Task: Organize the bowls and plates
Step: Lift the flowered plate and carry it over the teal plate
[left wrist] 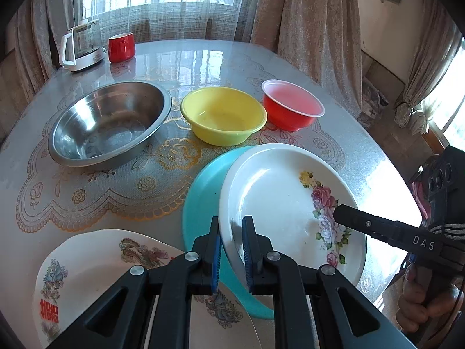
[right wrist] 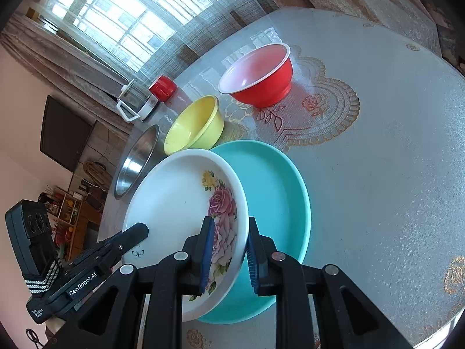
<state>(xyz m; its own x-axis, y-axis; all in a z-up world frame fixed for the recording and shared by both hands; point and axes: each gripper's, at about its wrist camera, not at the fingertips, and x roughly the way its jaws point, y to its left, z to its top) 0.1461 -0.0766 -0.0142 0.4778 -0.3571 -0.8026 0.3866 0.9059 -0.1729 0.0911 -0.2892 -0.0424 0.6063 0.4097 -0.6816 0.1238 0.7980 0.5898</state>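
Note:
A white plate with pink roses (left wrist: 276,197) (right wrist: 174,197) is held tilted over a teal plate (left wrist: 200,203) (right wrist: 276,189) on the table. My left gripper (left wrist: 231,232) is shut on its near-left rim, one pad on each face. On the opposite rim, by the roses, my right gripper (right wrist: 229,238) is shut the same way. A white plate with a dragon print (left wrist: 87,267) lies at the lower left, partly under the teal plate. Behind stand a steel bowl (left wrist: 107,122), a yellow bowl (left wrist: 223,116) and a red bowl (left wrist: 290,107) in a row.
A glass kettle (left wrist: 84,46) and a red mug (left wrist: 121,46) stand at the table's far left corner. The table (right wrist: 392,145) has a lace-pattern cover and open surface to the right of the plates. Curtains and a window lie beyond it.

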